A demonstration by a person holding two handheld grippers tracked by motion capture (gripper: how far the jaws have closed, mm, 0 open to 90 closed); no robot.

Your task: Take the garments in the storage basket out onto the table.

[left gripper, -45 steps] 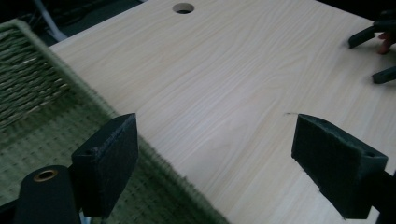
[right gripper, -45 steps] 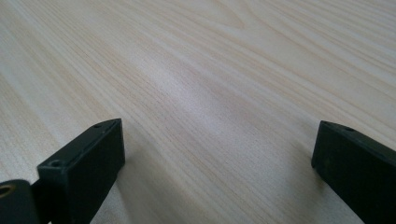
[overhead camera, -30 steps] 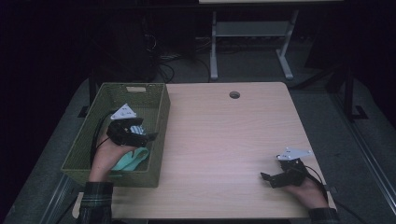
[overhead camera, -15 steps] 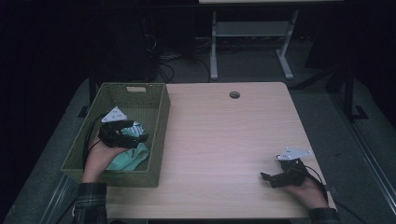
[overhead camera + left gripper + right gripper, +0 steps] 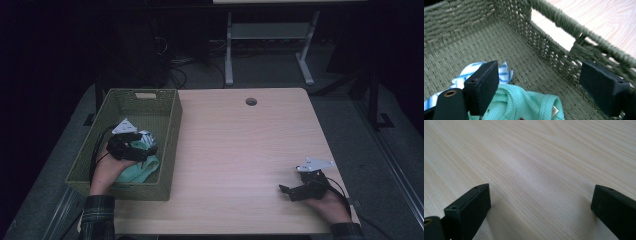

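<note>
A green woven basket stands on the left part of the light wooden table. My left gripper is down inside it, open, with nothing between its jaws. Just under it lies a mint green garment. In the left gripper view, the gripper hovers over that garment, a blue-and-white striped cloth peeks out behind the left jaw, and the basket's wall with its handle slot is close ahead. My right gripper rests open near the table's front right corner, over bare wood.
A round cable hole sits near the table's far edge. Behind the table, a white desk frame and cables stand on the dark floor. Bare tabletop stretches between the basket and the right gripper.
My left gripper has shifted left and a little lower inside the basket, over the mint garment. The right gripper has stayed put.
</note>
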